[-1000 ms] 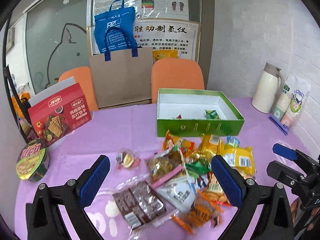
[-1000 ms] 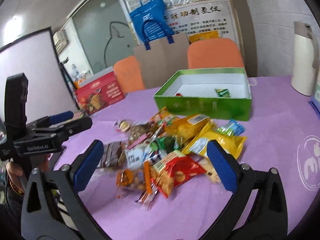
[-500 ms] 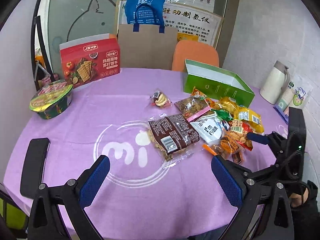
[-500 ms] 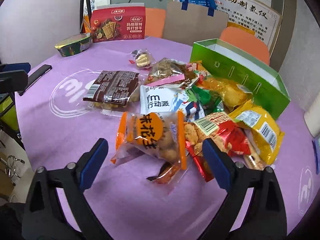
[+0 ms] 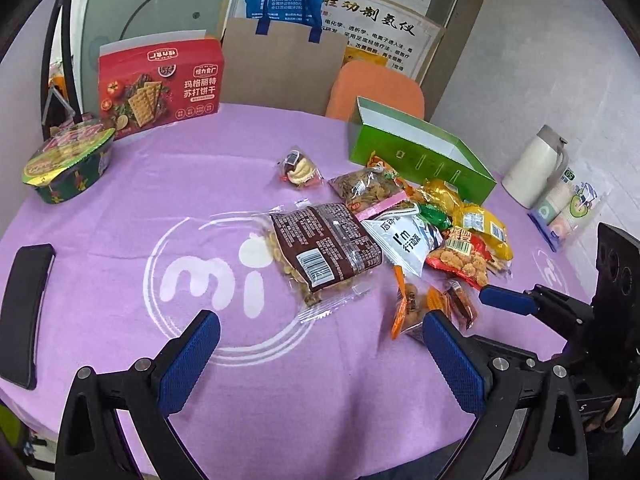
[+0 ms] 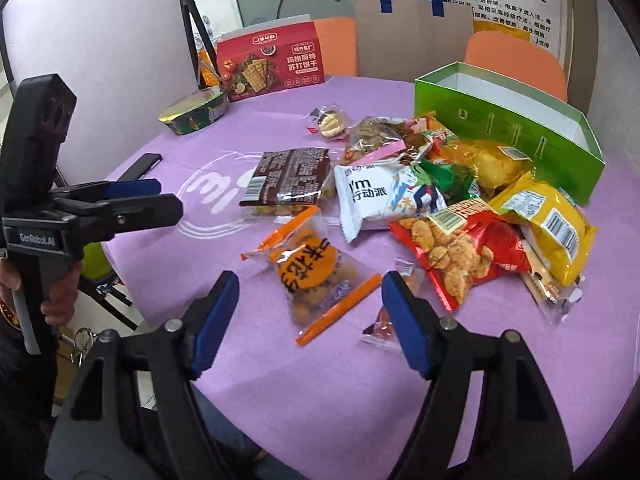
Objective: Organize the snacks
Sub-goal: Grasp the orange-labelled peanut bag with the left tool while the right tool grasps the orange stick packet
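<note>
The bench (image 5: 120, 208) is covered by a purple cloth, and the snacks are heaped toward its far right edge. An open green box (image 6: 508, 128) is placed just behind the heap, and a red cracker box (image 5: 160, 80) is stood at the far left edge. A brown packet (image 5: 324, 248) is laid at the left of the heap, near the middle. An orange-striped packet (image 6: 312, 276) is seen closest to the near edge. The right tongs (image 6: 308, 304) have just been closing and are held released over this packet, with its near end between the jaws, not pressed. The left tongs (image 5: 320, 344) are held released, wide apart, over bare cloth
</note>
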Motion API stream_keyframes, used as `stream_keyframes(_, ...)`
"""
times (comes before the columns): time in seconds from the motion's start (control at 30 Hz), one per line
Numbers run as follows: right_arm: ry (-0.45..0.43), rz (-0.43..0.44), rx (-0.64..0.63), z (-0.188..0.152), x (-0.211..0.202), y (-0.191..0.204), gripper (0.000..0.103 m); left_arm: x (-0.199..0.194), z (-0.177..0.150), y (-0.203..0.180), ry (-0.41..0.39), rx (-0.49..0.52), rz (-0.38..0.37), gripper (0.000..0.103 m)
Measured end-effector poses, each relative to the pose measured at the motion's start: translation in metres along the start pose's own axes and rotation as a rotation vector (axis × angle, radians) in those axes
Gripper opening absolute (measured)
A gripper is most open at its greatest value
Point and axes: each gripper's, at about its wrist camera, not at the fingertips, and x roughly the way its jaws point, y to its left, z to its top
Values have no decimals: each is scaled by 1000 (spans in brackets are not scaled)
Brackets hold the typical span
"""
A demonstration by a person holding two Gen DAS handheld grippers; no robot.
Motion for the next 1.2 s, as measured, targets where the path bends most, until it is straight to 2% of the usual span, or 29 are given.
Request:
stream_keyframes(0.17, -5, -58, 90, -19, -9, -21, 74, 3, -2, -8, 4, 25, -40, 102)
stream_keyframes(0.37, 4, -92, 224, -27, -3, -47, 71, 19, 0, -39, 37, 71, -106, 101)
stream_keyframes(0.47, 4, -89, 217, -23, 5, -47, 61, 26, -4, -54, 59, 89, -127, 92)
stream_keyframes(0.5, 8, -100, 209, -22, 8, -47, 55, 27, -6, -57, 64, 86, -133, 91)
stream_keyframes(0.53, 15, -110, 202, -22, 11, -47, 39, 28, -7, -58, 68, 80, -139, 91)
stream_keyframes(0.57, 23, -112, 198, -23, 14, -47, 29, 29, -8, -60, 72, 76, -143, 91)
stream_keyframes(0.7, 9, -89, 225, -30, 8, -52, 28, 40, -6, -71, 87, 81, -136, 91)
stream_keyframes(0.83, -2, -106, 246, -37, -1, -60, 28, 63, -3, -82, 126, 116, -136, 91)
stream_keyframes(0.93, 1, -105, 241, -38, -1, -62, 28, 73, -7, -85, 154, 133, -127, 71)
stream_keyframes(0.97, -4, -105, 241, -38, -1, -62, 28, 75, -8, -85, 165, 132, -131, 61)
stream_keyframes(1.03, -10, -102, 246, -37, 1, -63, 29, 81, -10, -82, 195, 110, -148, 60)
stream_keyframes(1.2, -8, -105, 240, -35, 5, -63, 29, 84, -8, -78, 194, 85, -155, 59)
